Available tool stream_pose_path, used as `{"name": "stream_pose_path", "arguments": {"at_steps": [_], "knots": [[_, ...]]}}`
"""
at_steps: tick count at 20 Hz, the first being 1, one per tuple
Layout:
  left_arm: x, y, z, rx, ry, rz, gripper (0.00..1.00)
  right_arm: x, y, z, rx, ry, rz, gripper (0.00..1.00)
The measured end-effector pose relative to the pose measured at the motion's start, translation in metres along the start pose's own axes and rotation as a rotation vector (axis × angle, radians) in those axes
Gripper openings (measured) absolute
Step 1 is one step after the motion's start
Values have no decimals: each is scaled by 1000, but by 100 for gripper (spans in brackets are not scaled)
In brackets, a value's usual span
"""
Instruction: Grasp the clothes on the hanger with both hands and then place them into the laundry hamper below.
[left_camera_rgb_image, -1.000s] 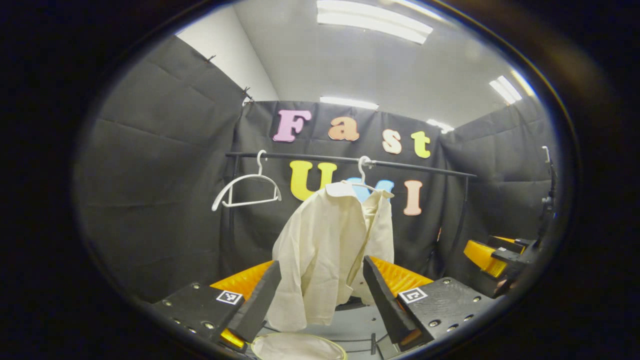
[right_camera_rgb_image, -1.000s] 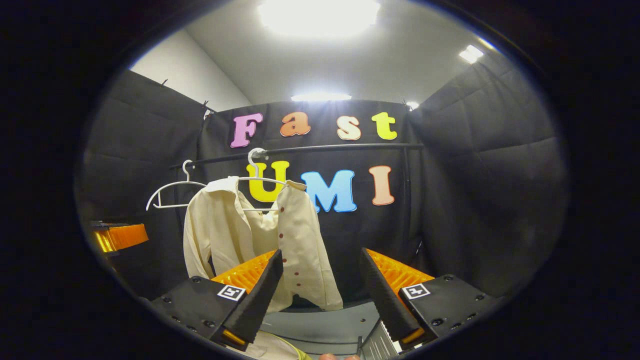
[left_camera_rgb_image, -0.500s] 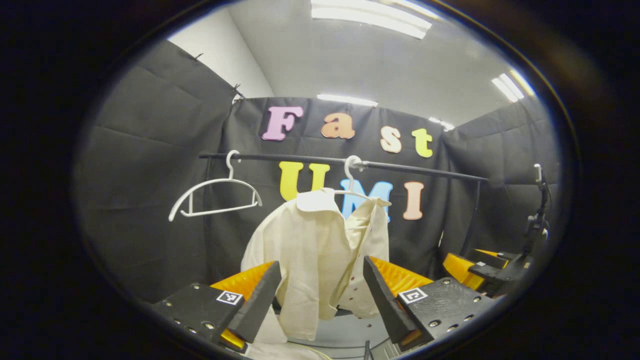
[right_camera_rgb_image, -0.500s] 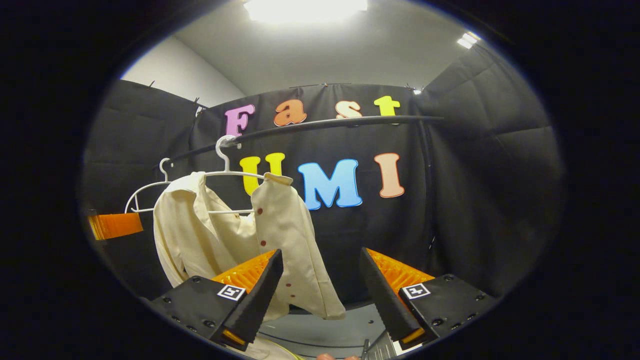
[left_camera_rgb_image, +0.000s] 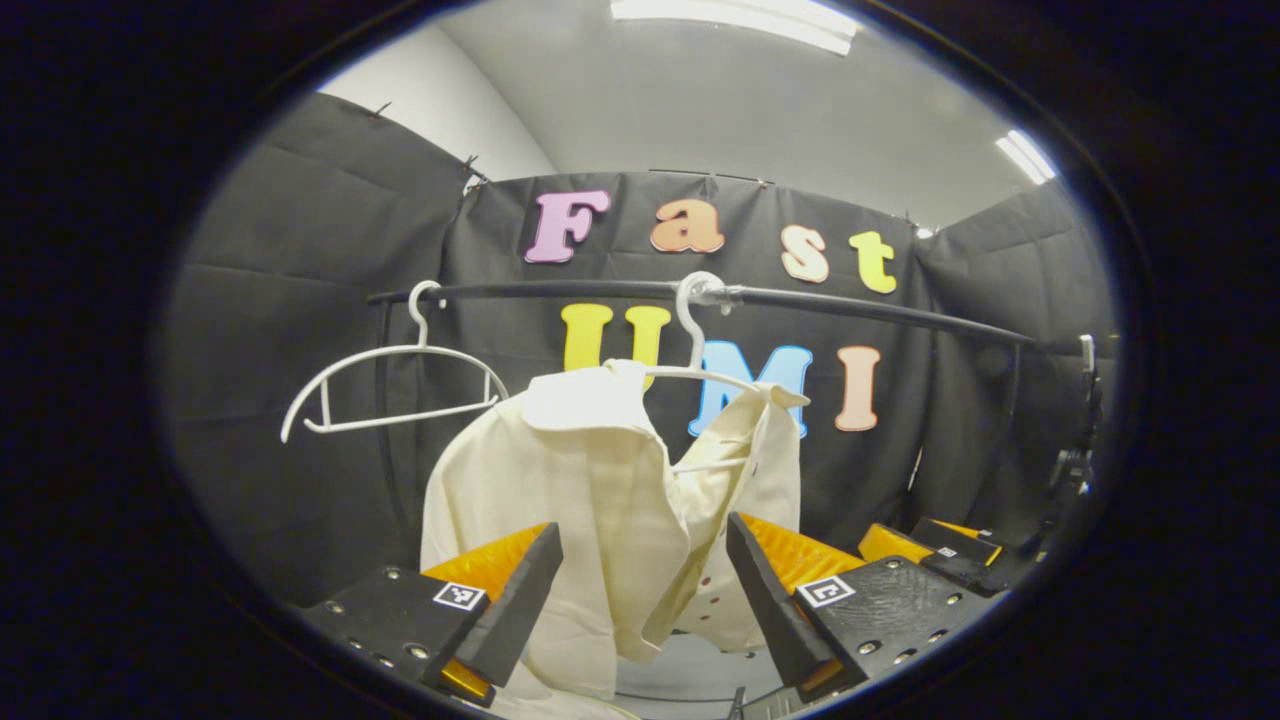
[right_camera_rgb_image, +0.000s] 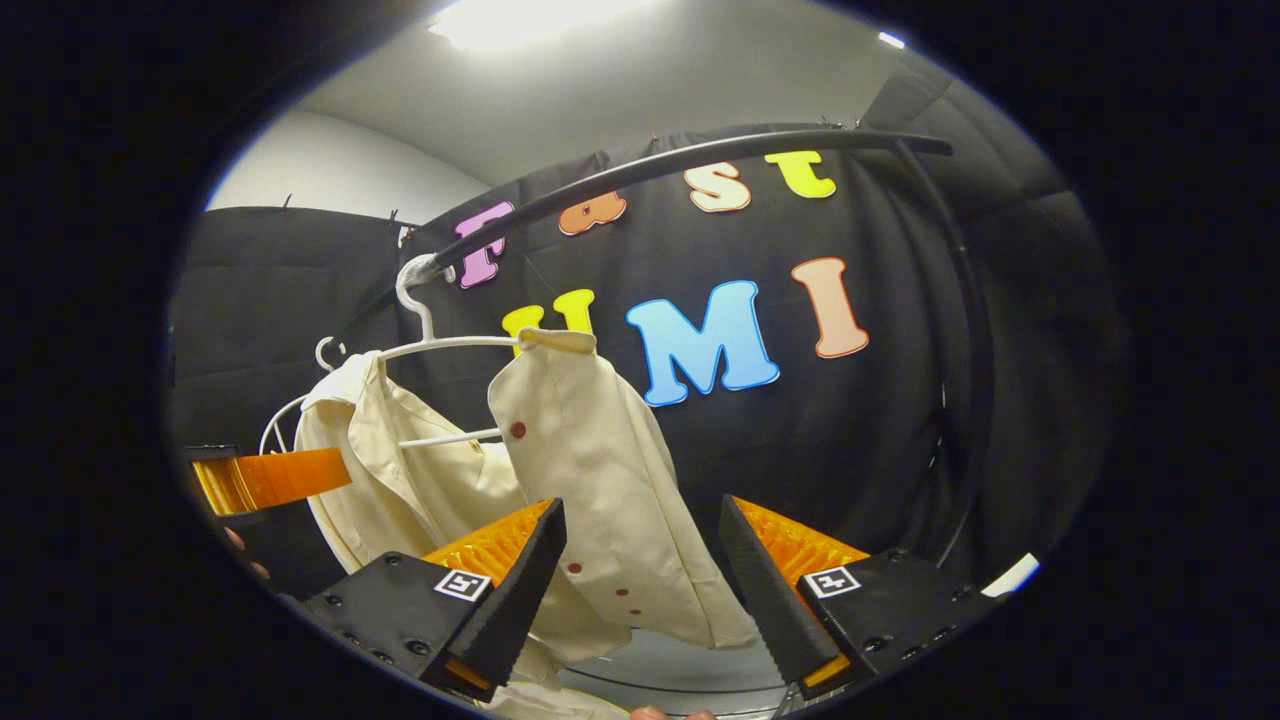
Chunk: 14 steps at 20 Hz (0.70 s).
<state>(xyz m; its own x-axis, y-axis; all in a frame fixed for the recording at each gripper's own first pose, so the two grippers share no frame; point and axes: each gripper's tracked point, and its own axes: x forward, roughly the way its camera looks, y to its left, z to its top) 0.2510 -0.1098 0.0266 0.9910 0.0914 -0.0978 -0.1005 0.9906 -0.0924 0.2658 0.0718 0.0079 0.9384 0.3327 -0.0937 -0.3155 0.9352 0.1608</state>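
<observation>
In the left gripper view, an empty hanger (left_camera_rgb_image: 395, 385) is hanging at the left end of the rail (left_camera_rgb_image: 850, 305), tilted down toward the left. Just right of it, a second hanger (left_camera_rgb_image: 700, 355) is hooking over the same rail and carrying the shirt (left_camera_rgb_image: 590, 500), a cream one with dark red buttons, which is drooping open at the front. The left gripper (left_camera_rgb_image: 640, 600) is sitting below the shirt with its fingers spread wide, the cloth hanging in front of the gap and nothing pressing on it. At the far right edge the right gripper (left_camera_rgb_image: 940, 545) is showing low and small; its opening cannot be told from here.

In the right gripper view, the left gripper (right_camera_rgb_image: 270, 478) is poking in at the left edge, just beside the shirt's (right_camera_rgb_image: 590, 490) sleeve side. The shirt is hanging on its hanger (right_camera_rgb_image: 440, 340) under the rail (right_camera_rgb_image: 650, 170), collar up and front panel falling toward the middle. The right gripper (right_camera_rgb_image: 640, 600) is gaping wide beneath it, with the shirt's hem dangling in front of the gap and neither finger touching the cloth.
</observation>
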Motion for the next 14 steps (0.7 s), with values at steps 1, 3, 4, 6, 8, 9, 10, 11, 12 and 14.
{"name": "stream_pose_path", "arguments": {"at_steps": [1, 3, 4, 6, 8, 9, 10, 11, 12, 14], "knots": [[9, 0, 0, -4, 4, 14, 98, 10, 6, 1, 8, -1, 26, 98], [23, -1, 2, -4, 1, 44, 97, 32, 16, 1, 10, 11, 73, 98], [29, 0, 3, -4, 0, 67, 97, 42, 21, -2, 7, 21, 97, 98], [43, 5, 0, -3, 11, 115, 96, 57, 32, -6, 5, 46, 150, 98], [56, 9, -8, 2, 28, 158, 97, 68, 42, -11, -1, 63, 195, 98], [61, 11, -10, 10, 30, 181, 96, 73, 45, -14, -7, 71, 209, 98], [68, 15, -11, 21, 28, 208, 97, 78, 45, -20, -11, 81, 220, 98], [73, 20, -14, 29, 34, 243, 97, 80, 48, -25, -13, 94, 230, 98], [78, 25, -17, 28, 43, 277, 97, 81, 50, -33, -15, 106, 236, 98], [88, 30, -21, 23, 51, 313, 96, 86, 49, -43, -11, 127, 245, 98]]}}
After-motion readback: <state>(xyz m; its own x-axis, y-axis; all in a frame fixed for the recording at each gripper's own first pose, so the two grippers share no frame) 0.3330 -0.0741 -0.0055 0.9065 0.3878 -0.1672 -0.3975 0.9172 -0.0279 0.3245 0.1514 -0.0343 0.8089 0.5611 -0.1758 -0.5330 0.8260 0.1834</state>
